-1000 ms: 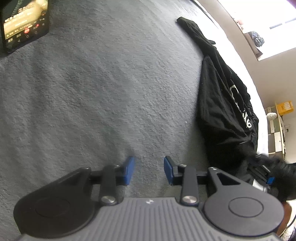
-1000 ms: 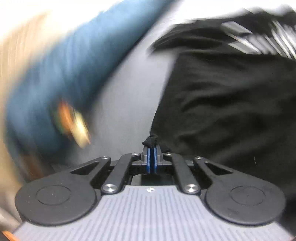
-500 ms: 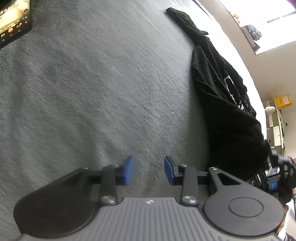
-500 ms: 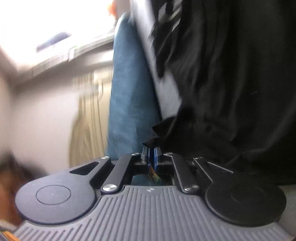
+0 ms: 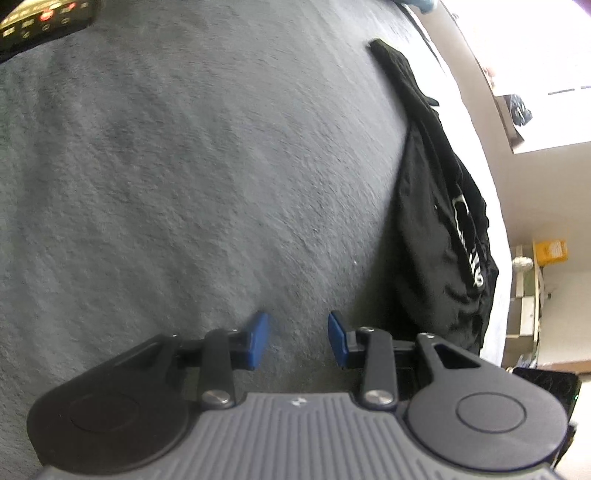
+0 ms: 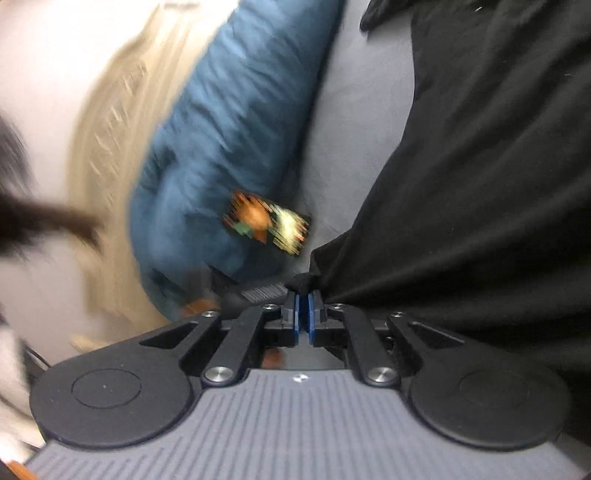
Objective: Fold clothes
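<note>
From the left wrist, the left tool (image 5: pixel 297 339) hangs over a grey blanket (image 5: pixel 184 177) with a short, fuzzy nap that fills most of the view; its blue pads stand partly apart with nothing between them, only the blanket below. To the right, well apart from the tool, lies the black shirt (image 5: pixel 439 229), a long, soft, crumpled strip of cloth running along the bed's edge, narrow at the far end and bunched thick at the near end, with white lettering on its folds. At the top left corner sits a flat dark device (image 5: pixel 40 22) with lit buttons, cut off by the frame. Beyond the bed's edge the room is bright: a pale wall and a small yellow box (image 5: pixel 550 251) by some shelves. From the right wrist, the picture is smeared by motion. The right tool (image 6: pixel 303 314) has its blue pads nearly together and its jaws are opening by a sliver; a pinched corner of the shirt (image 6: pixel 480 166) sits between the tips, and the matte black cloth fans out from that pinch in taut creases up and to the right, covering the right half of the view. Left of the shirt shows a smooth grey sheet (image 6: pixel 362 110), then a rumpled blue cloth (image 6: pixel 229 122), with a small bright orange-and-yellow patch (image 6: pixel 266 221) too blurred to make out. Farther left is a beige, ribbed-looking surface (image 6: pixel 110 110), also blurred.
</note>
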The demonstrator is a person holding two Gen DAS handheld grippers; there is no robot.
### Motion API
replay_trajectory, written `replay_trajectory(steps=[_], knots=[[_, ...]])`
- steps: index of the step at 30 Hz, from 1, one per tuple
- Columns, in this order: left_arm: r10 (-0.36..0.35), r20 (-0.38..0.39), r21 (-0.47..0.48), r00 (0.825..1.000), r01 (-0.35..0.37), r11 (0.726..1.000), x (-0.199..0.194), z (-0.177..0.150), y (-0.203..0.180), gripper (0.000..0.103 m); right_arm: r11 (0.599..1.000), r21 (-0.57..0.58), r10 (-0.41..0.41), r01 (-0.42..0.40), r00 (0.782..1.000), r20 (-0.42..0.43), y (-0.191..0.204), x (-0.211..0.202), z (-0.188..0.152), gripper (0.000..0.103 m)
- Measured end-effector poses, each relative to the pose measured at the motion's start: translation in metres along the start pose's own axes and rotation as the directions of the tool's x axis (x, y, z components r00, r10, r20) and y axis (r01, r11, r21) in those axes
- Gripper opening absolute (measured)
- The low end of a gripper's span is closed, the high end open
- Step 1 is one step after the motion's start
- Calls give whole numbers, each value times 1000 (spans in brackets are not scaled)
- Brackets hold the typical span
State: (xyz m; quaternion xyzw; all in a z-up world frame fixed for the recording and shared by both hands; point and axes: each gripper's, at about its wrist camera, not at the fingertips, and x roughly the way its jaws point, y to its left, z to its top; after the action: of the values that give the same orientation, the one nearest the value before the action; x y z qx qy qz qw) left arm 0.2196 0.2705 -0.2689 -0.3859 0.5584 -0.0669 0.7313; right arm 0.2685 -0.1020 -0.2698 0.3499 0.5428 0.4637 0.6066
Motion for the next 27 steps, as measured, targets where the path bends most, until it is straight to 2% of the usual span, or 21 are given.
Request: replay_trajectory(steps=[2,4,5,10,13,16,17,18,19,20,22,24,26,27], knots=[[3,5,-7,1000,-3,1000,-2,2,3,37,991,-66,-123,119,991,-60,1,19,-2,11],[10,8,-4,1000,-10,1000,-7,3,6,37,966,-128,-241,225,963,-123,5,36,-7,34],[15,11,2,1000,-15,1000,-8,3,5,37,958,-152,-266,244,953,-147,8,42,-10,47],[43,29,55,999,-44,997,-6,6,-11,39,946,-229,-270,232,951,-153,27,41,-22,54],[53,38,114,998,-57,992,-3,6,-27,39,950,-208,-261,235,959,-107,31,14,-29,54],[71,47,176,996,-79,981,4,4,-47,39,955,-136,-269,265,963,-12,27,-27,-36,54],[82,51,198,995,-90,976,4,1,-52,39,952,-107,-285,285,958,22,24,-41,-37,54],[92,55,219,994,-102,970,5,-1,-57,39,939,-95,-325,330,943,71,22,-60,-39,54],[108,61,244,992,-119,962,4,-3,-61,39,923,-81,-365,375,923,120,20,-80,-42,54],[124,70,272,990,-139,952,3,-6,-66,39,897,-78,-416,435,891,182,20,-102,-44,54],[154,89,332,984,-175,927,6,-11,-77,39,833,-62,-510,550,805,304,19,-146,-46,54],[184,105,385,977,-211,899,13,-16,-91,39,723,-62,-614,688,681,399,18,-178,-39,54],[212,114,439,971,-240,866,23,-22,-105,39,579,-63,-700,813,535,473,16,-203,-28,54],[226,116,468,967,-254,847,27,-26,-111,39,510,-89,-727,856,484,487,11,-207,-19,54]])
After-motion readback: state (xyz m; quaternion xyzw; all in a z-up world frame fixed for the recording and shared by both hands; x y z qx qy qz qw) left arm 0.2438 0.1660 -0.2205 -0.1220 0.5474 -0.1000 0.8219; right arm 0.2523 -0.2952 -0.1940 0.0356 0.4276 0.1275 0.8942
